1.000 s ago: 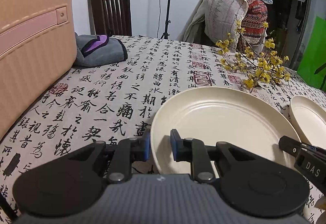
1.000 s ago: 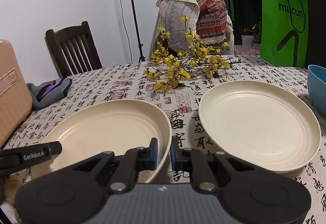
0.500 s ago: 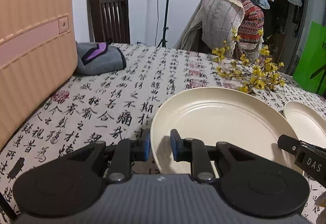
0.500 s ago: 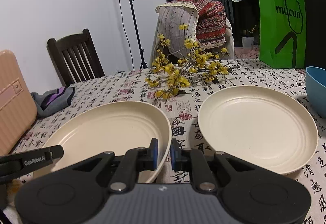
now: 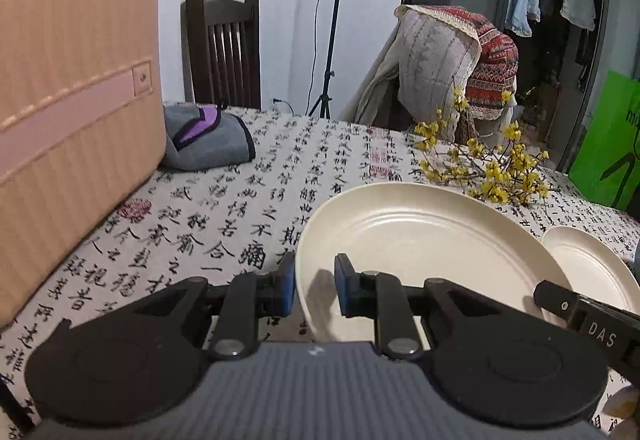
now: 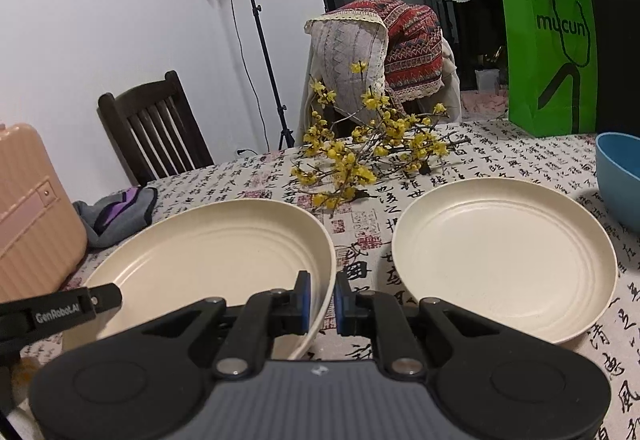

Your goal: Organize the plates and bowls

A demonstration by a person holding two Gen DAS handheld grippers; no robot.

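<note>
Both tongs clamp one cream plate [image 6: 208,260] from opposite sides: the left tongs [image 5: 315,290] pinch its left rim between blue pads, while the right tongs [image 6: 319,302] grip its right rim the same way. Held thus, the plate sits tilted above the calligraphy-print cloth of the desk [image 5: 224,215], near the front edge. A second cream plate [image 6: 504,260] lies flat on the cloth just to its right, apart from it, and a blue bowl [image 6: 620,179] stands at the desk's right edge. A spray of yellow blossoms [image 6: 360,155] lies behind the two plates, toward the far edge. At the left edge a pink suitcase [image 5: 72,111] stands with a folded grey cloth [image 5: 208,143] beside it; a green bag [image 6: 552,59] stands at the far right corner.
</note>
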